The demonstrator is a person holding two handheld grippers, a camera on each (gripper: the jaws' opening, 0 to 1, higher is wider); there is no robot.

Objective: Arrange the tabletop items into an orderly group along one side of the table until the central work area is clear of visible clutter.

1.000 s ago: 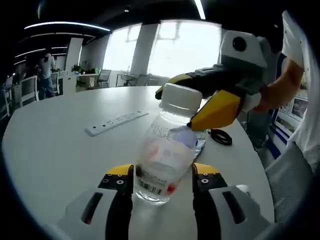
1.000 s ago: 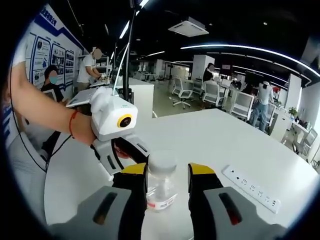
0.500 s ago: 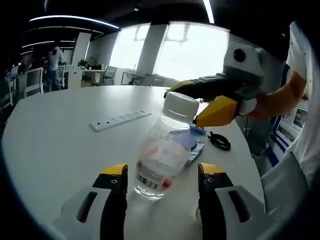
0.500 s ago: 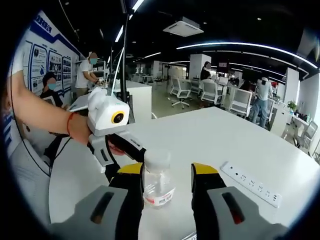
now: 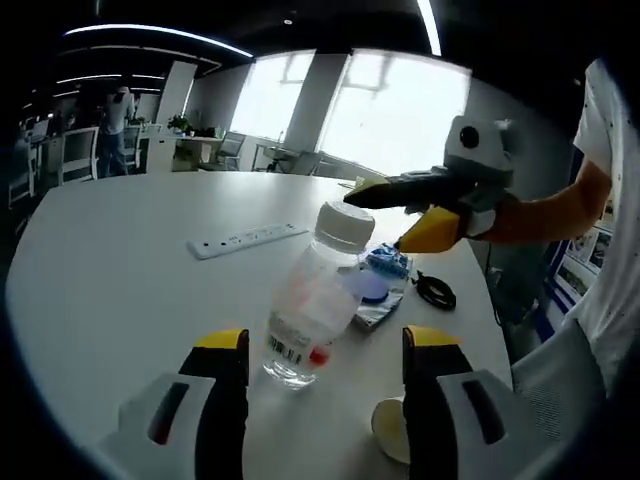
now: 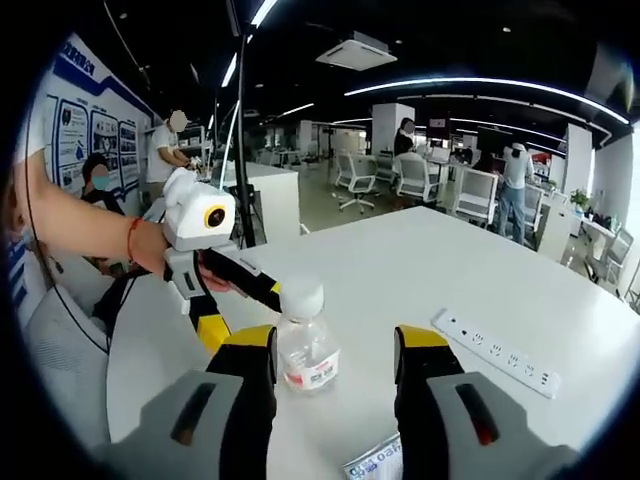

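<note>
Bottle [image 5: 318, 305], one, capped white, stands on the white table [image 5: 110, 260] between both spread tools, left tool [image 5: 322, 352] and right tool [image 6: 334, 344], untouched. Left gripper view adds a blue packet [image 5: 378, 290] and black ring [image 5: 436, 292]; one power strip [image 6: 494, 350] lies beyond.

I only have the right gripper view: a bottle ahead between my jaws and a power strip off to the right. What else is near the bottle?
Observer: In the left gripper view, a black loop lies on the table near the bottle.
Operator: And the packet at my bottom edge?
Observer: That packet has a blue round disc lying on it, beside the bottle.
Operator: Anything by the left hand-held gripper?
Observer: A pale round object sits at its right jaw; I can't tell what it is.
</note>
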